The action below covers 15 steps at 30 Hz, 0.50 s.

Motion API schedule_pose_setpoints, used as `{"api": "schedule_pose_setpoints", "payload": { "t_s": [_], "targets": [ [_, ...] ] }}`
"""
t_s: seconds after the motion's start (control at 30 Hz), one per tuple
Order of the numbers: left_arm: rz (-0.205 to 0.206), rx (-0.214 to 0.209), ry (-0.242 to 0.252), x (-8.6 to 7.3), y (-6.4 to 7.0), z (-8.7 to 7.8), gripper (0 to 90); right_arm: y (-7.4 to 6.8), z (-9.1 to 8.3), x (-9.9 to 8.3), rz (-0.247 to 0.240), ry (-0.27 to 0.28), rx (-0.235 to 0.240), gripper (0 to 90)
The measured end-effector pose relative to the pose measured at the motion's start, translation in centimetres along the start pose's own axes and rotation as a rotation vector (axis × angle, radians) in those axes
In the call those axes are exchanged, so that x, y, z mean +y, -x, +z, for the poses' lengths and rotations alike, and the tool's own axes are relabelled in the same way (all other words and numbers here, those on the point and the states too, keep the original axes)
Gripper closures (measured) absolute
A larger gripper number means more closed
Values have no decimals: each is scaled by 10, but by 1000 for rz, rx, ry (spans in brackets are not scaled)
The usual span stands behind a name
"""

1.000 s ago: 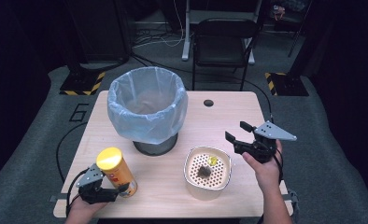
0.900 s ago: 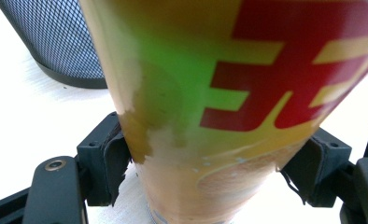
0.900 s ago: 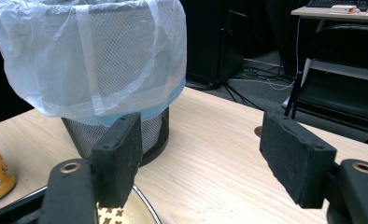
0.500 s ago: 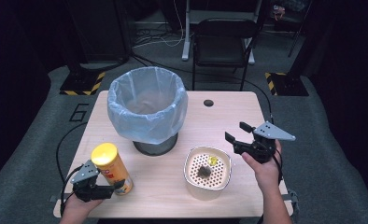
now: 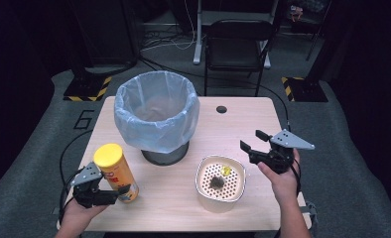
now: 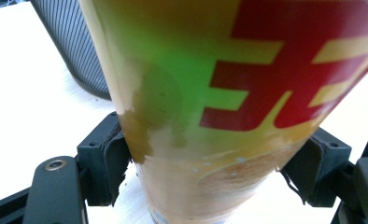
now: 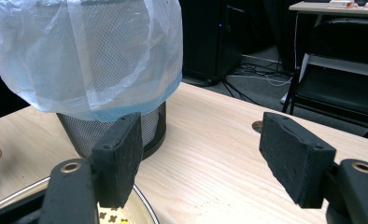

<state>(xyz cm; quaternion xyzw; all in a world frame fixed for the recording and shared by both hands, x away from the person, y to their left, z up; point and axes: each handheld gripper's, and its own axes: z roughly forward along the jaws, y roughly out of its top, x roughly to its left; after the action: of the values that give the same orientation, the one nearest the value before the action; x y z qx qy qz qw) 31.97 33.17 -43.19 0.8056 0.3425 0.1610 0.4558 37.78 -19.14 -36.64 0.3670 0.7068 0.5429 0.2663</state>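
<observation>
- Now, can (image 5: 115, 171): yellow-lidded tube, at the table's near-left corner, just left of the bin's base. It leans, lid toward the left, base toward the right; in the pictures from a second ago it sat further forward and closer to upright. Judged meaning: the can is being tipped or lifted off the table (image 5: 233, 124), probably for carrying toward the bin.
- Left gripper (image 5: 109, 196): clamped on the can's lower body; in the left gripper view both pads (image 6: 108, 163) press the printed wall from either side. The hand sits low at the table's near edge, gripper pointing right, and has drawn back toward the person since the earlier picture.
- Bin (image 5: 156, 116): mesh basket with a pale blue liner, centre-left of the table, near the can but apart from it.
- Bowl (image 5: 221, 181): white, perforated insert, small dark and yellow scraps inside; right of the can, near the front edge.
- Right gripper (image 5: 255, 141): jaws wide apart, holding nothing, held above the table just right of the bowl, pointing left toward the bin; its pose matches the earlier pictures.
</observation>
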Motion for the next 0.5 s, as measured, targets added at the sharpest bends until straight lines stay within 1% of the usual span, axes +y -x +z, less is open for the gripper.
{"api": "schedule_pose_setpoints", "payload": {
  "t_s": [0.03,0.07,0.1,0.2,0.23,0.27,0.37,0.4,0.47,0.5],
  "targets": [
    [-6,-2,-1,2,1,-1,242,0,0,0,4,-2,-1,300],
    [0,-5,0,6,1,-2,242,0,0,0,2,-3,-3,301],
    [-5,-7,-2,9,2,-3,242,0,0,-1,3,-4,-1,301],
    [-2,-9,0,20,3,-7,242,0,1,-1,1,-4,1,300],
    [4,-6,-2,26,4,-9,242,0,0,-1,2,-4,3,300],
    [-2,-7,0,29,5,-11,242,0,0,-1,2,-4,3,301],
    [3,-2,1,39,6,-15,242,1,0,-1,1,-5,4,300],
    [-1,-1,6,42,6,-16,242,0,-1,-2,11,-9,1,300],
    [-5,-12,7,50,6,-21,242,2,0,-2,7,-5,3,300],
    [-11,-10,14,53,6,-22,242,2,0,-3,8,-8,3,300]
  ]
}}
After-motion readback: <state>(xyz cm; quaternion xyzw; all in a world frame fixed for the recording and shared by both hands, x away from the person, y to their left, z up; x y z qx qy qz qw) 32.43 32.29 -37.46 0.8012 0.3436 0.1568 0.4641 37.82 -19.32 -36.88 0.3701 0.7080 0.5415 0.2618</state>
